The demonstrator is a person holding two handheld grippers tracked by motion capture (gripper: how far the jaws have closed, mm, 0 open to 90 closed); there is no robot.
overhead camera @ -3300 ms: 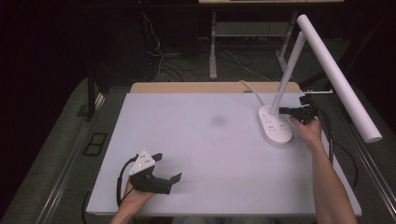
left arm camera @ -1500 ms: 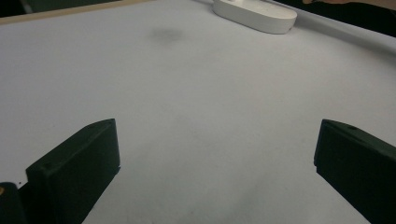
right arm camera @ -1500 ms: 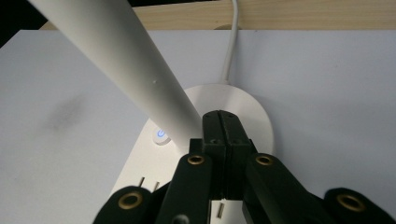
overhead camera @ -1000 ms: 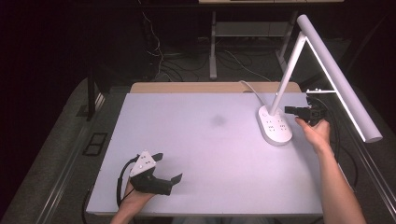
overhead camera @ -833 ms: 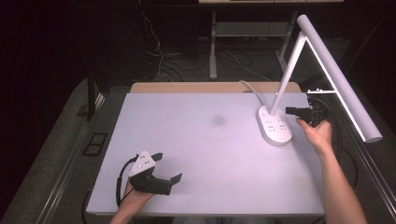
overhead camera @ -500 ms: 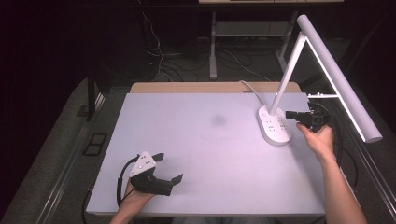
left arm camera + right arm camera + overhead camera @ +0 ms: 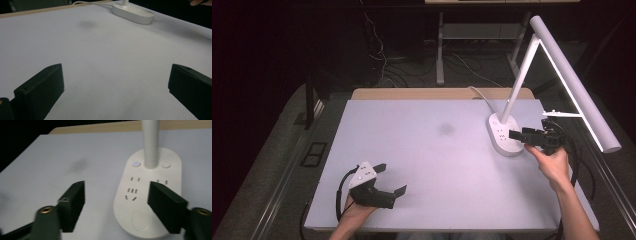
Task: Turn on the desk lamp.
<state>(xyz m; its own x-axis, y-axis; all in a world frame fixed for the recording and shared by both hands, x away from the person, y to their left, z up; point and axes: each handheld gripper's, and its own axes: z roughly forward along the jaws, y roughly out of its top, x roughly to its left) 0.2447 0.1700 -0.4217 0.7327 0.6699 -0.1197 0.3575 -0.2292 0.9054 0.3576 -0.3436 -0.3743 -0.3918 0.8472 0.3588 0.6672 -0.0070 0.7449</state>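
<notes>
Dark surroundings close in on a pale white table (image 7: 432,165), with a wooden strip along its far edge and cables and metal legs dimly visible on the floor beyond. On the far right part of the table stands a white desk lamp (image 7: 532,95): its oval base (image 7: 503,134) lies flat on the surface, a slim stem rises from it and leans toward the right, and a long tubular head slopes down over the right edge. A white cord runs from the base toward the far edge. In the right gripper view the base (image 7: 150,195) shows several socket slots, a small button lit blue beside the stem and a plain round button on the other side. The right gripper (image 7: 526,136), held by the person's right hand (image 7: 554,165), sits just at the right side of the base, its black jaws spread apart and pointed at it; in the right gripper view (image 7: 117,207) the near end of the base lies between the two jaws, and no contact can be made out. The left gripper (image 7: 389,180) rests low at the near left of the table, well apart from the lamp, held by the left hand (image 7: 357,210); its jaws are wide apart, with only bare table between them in the left gripper view (image 7: 115,95). A faint dark smudge (image 7: 445,129) marks the table to the left of the base.
</notes>
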